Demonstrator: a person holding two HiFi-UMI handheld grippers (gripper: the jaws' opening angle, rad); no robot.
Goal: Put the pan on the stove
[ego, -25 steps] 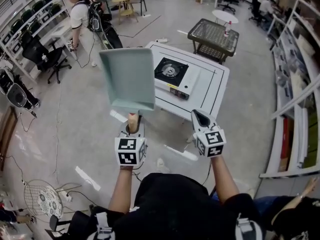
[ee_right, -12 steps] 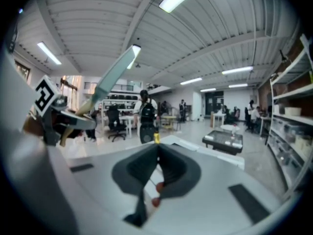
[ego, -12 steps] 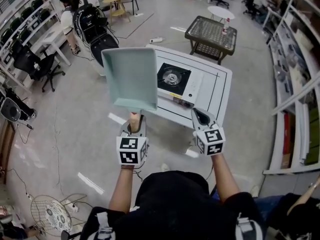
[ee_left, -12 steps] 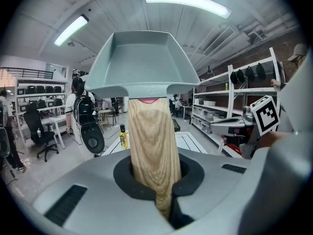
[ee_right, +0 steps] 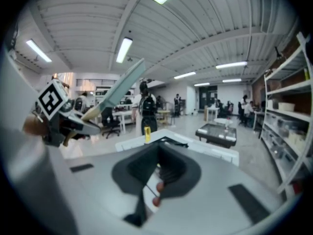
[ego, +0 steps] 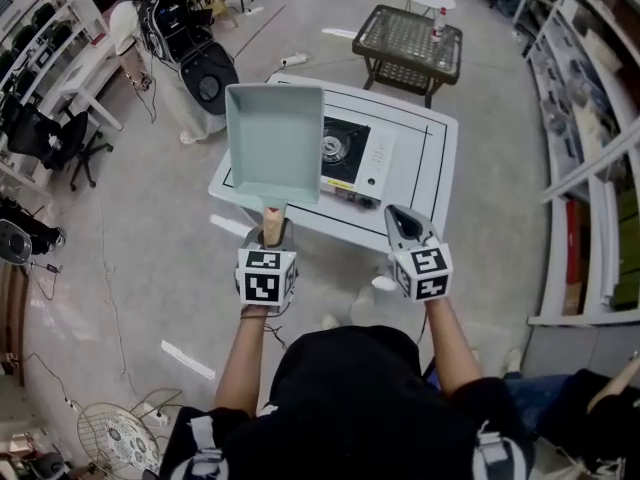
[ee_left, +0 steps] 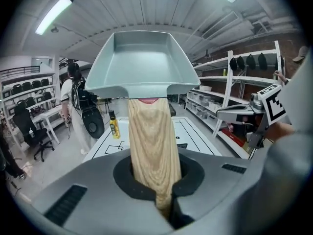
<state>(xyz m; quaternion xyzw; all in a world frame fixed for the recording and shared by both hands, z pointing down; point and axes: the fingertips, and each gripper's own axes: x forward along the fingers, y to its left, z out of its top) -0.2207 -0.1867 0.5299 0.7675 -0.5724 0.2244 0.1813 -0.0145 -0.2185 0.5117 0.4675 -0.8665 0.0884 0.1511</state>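
Grip first: left gripper [ego: 271,233] is clamped tight on the light wooden handle [ego: 270,218] of the pale green rectangular metal pan [ego: 274,143]. Holding it by the handle's end probably leaves the pan body sticking out ahead, free to be lowered onto a burner. Pan is in the air, over the left half of the white table [ego: 425,183] toward its near edge, not set down. White portable gas stove with black burner [ego: 352,156] sits mid-table, just right of the pan. Right gripper [ego: 400,218] has jaws together on nothing and is held aside, likely spare.
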